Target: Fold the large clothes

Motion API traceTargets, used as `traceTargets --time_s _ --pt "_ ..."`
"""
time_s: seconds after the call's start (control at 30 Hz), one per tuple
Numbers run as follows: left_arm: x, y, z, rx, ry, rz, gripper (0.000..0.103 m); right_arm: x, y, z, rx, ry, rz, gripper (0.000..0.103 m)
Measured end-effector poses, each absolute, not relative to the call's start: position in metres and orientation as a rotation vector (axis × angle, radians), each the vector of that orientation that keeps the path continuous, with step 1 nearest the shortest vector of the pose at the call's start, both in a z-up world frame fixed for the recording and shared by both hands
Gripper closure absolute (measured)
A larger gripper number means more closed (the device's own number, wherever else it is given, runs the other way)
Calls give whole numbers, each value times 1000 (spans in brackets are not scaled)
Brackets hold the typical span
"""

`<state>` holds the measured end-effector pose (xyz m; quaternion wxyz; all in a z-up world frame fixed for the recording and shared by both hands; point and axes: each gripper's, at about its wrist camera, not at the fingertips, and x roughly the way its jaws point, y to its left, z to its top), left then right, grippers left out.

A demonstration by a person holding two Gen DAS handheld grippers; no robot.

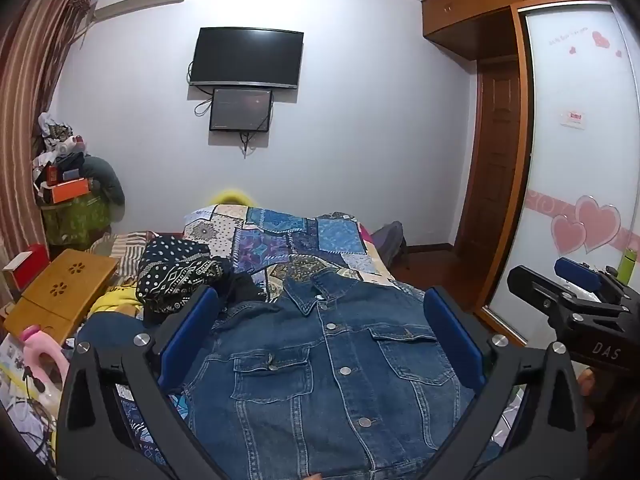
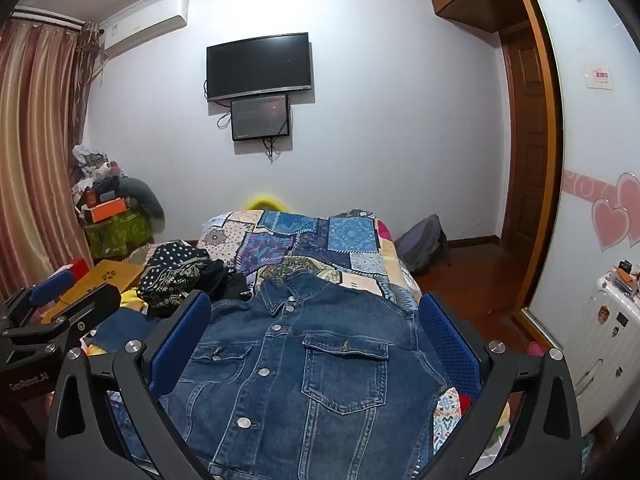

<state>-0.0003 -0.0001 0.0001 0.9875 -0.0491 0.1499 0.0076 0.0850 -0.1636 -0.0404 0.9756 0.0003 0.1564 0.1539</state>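
We see the denim jacket [image 1: 332, 380] lying front-up, buttoned, on the patchwork quilt [image 1: 288, 240] covering the bed, collar toward the far wall. Our left gripper [image 1: 320, 320] hangs above it with jaws spread wide, nothing between the blue pads. Our right gripper [image 2: 316, 324], just beside the left, is equally wide and empty.

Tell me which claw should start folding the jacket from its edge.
Right, probably. The right claw has the jacket edge just inside its right finger. The left claw, also open, frames the chest only.
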Motion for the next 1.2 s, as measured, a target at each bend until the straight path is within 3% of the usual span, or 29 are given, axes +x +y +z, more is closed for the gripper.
traceTargets --time_s 1.2 --pt "2 11 -9 -133 309 40 0 88 -153 -46 -13 325 314 0"
